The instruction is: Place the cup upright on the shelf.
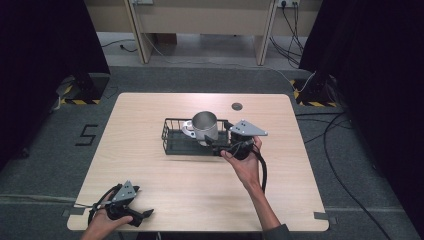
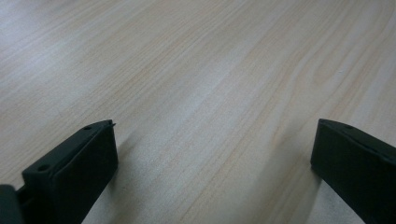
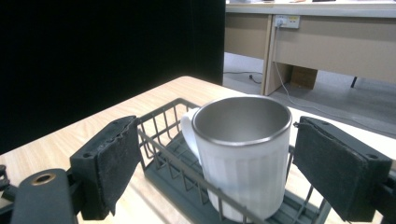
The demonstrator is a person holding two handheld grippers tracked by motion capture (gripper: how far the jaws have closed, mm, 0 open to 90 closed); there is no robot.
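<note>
A: The wooden table (image 1: 165, 190) is seen broad and bare across its near half, and wide room is left between the wire basket (image 1: 172, 142) at the centre and every edge.

B: The left gripper (image 1: 131, 214) is held low at the near left corner, well apart from the basket; its jaws are spread wide over bare wood, with nothing between them.

A: The right gripper (image 3: 212, 163) is held at the basket's right end, jaws parted on either side of the mug (image 3: 243, 154), neither pad seen touching it.

B: The mug is stood upright inside the basket, white outside, brushed metal within, its handle turned away from the right gripper.
</note>
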